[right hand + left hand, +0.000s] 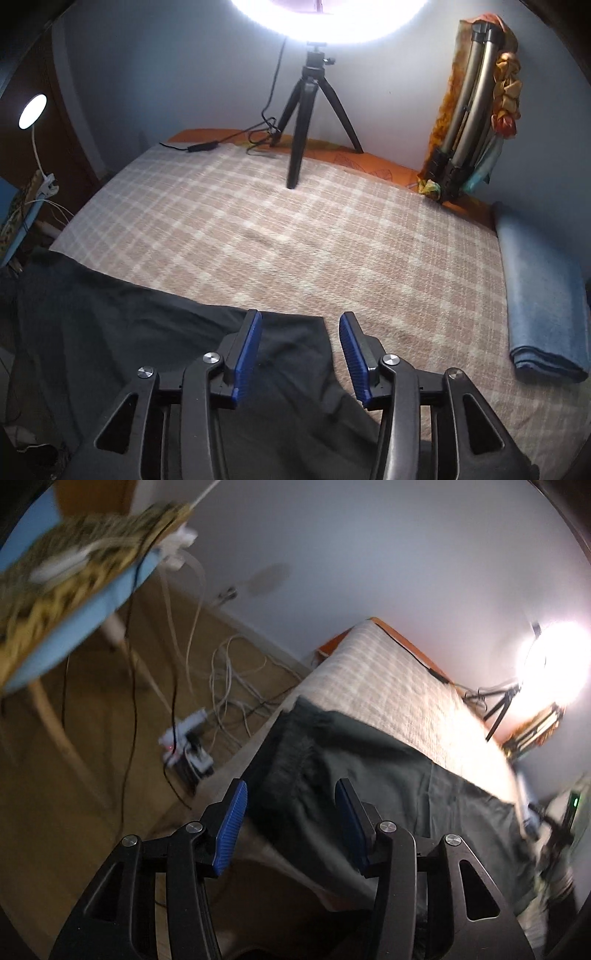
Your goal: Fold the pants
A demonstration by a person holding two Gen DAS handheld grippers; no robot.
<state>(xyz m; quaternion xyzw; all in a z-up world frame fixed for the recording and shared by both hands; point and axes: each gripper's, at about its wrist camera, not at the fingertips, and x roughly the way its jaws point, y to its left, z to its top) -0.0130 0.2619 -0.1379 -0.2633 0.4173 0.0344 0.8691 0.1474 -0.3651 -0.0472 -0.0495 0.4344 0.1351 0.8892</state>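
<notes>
At the far left, a blue board with a patterned cloth is being seen only as a blur, and below it a white power strip with loose cables is lying on the wooden floor. More to the right, the dark green pants are being shown spread across the near side of the bed, which is covered by a checked blanket; one end of the pants, probably the waistband, is reaching the bed's edge near the floor. The left gripper is being held above this end with its jaws wide apart, and nothing is being gripped between the blue pads. In the right wrist view, the pants are lying flat on the blanket with a few shallow wrinkles, and the right gripper is hanging over the far corner of the cloth, also wide open and empty. Behind it, a black tripod with a ring light is standing on the bed, and a folded blue towel is resting at the far right. The fabric is being judged as soft, light and limp, so it will probably sag and slide when lifted; a hold at the corners or along a hem is being recommended, with both layers pinched together.
</notes>
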